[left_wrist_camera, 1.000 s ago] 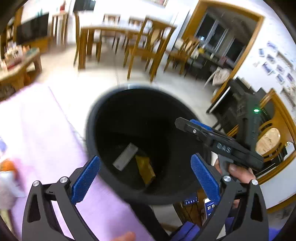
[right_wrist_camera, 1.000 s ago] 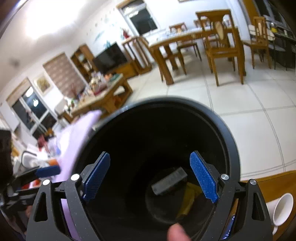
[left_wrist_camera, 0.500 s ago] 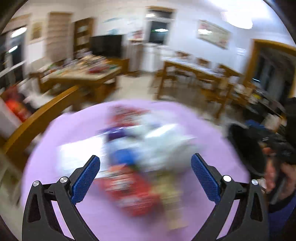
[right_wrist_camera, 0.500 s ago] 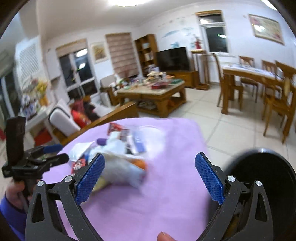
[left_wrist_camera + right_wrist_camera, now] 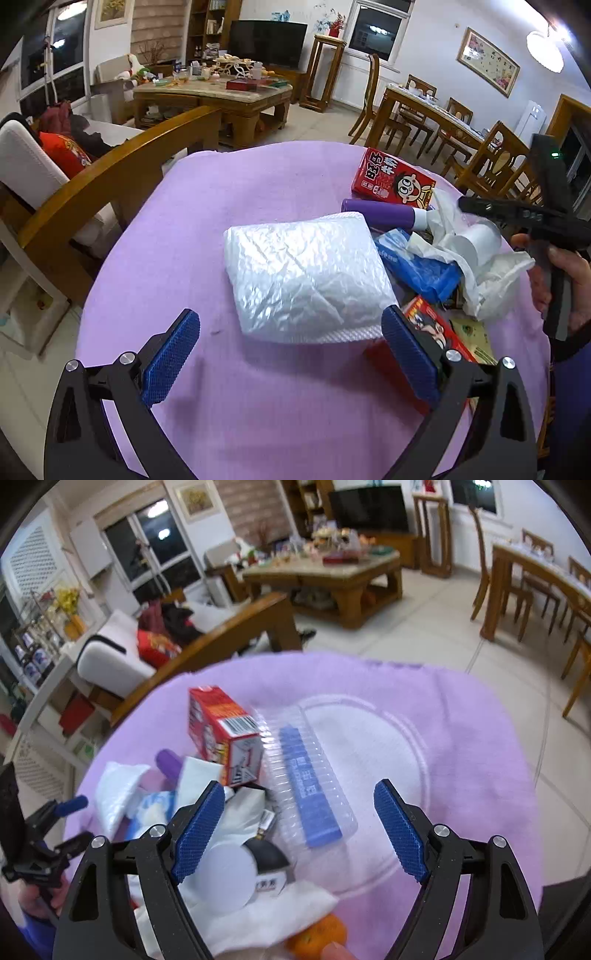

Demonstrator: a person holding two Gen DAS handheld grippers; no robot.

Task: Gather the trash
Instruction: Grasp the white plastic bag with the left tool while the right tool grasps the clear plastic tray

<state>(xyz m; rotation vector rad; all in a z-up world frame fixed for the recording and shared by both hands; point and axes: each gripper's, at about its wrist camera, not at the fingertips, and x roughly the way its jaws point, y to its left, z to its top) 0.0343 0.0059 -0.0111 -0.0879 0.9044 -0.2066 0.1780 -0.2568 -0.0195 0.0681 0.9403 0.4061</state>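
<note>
Left wrist view shows the left tongs (image 5: 290, 360) spread wide and empty, hovering just short of a white plastic packet (image 5: 306, 277) lying between the blue pads, likely lined up as the next piece of trash. Right tongs (image 5: 301, 830) gape too, grasping nothing, above a clear bottle with a blue label (image 5: 308, 775) on the purple-covered surface (image 5: 461, 738). Left of them crowd a red carton (image 5: 221, 734), crumpled tissue (image 5: 122, 794), a paper cup (image 5: 229, 880) and an orange (image 5: 317, 938), which could snag a grab. No bin is visible.
</note>
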